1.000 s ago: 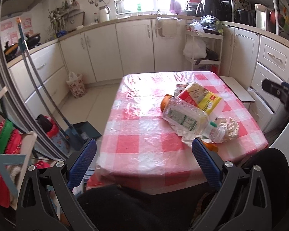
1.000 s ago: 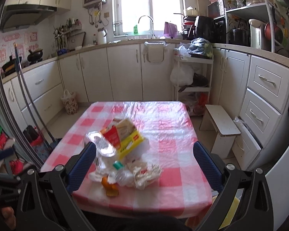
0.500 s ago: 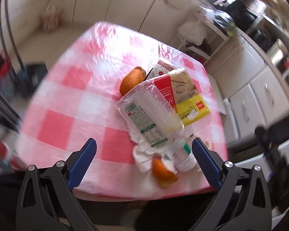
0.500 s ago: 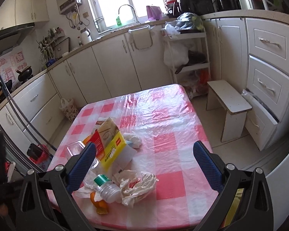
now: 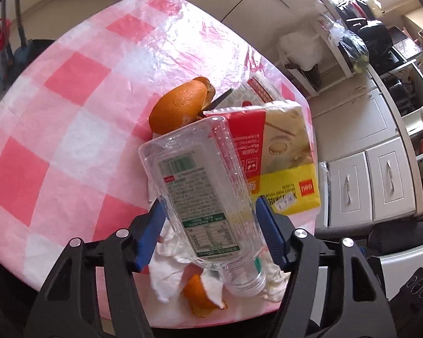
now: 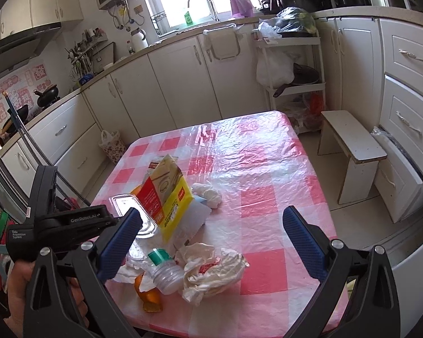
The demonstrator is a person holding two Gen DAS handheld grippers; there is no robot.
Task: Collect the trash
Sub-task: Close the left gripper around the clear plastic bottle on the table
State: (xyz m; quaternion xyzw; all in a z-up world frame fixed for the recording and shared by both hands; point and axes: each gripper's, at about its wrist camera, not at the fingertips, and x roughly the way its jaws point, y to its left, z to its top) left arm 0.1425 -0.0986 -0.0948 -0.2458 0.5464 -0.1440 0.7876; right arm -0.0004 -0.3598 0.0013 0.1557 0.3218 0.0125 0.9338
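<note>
A kitchen table point(image 6: 268, 169) under a pink checked plastic cloth, its rubbish heaped near the front edge: the left gripper point(image 5: 208, 228) straddles an empty clear plastic bottle point(image 5: 200, 186) lying on its side, cap toward the camera, jaws closing on its flat flanks, the blue pads at or just short of the plastic – the wide, rigid body offering the surest hold. The bottle rests on crumpled tissue point(image 5: 166, 270) and orange peel point(image 5: 203, 295), leaning against a red-and-yellow carton point(image 5: 276, 152), so lifting it will likely free the pile beneath. The right gripper point(image 6: 211, 242) hangs wide open and empty above a wad of paper point(image 6: 214, 270), apparently waiting its turn
</note>
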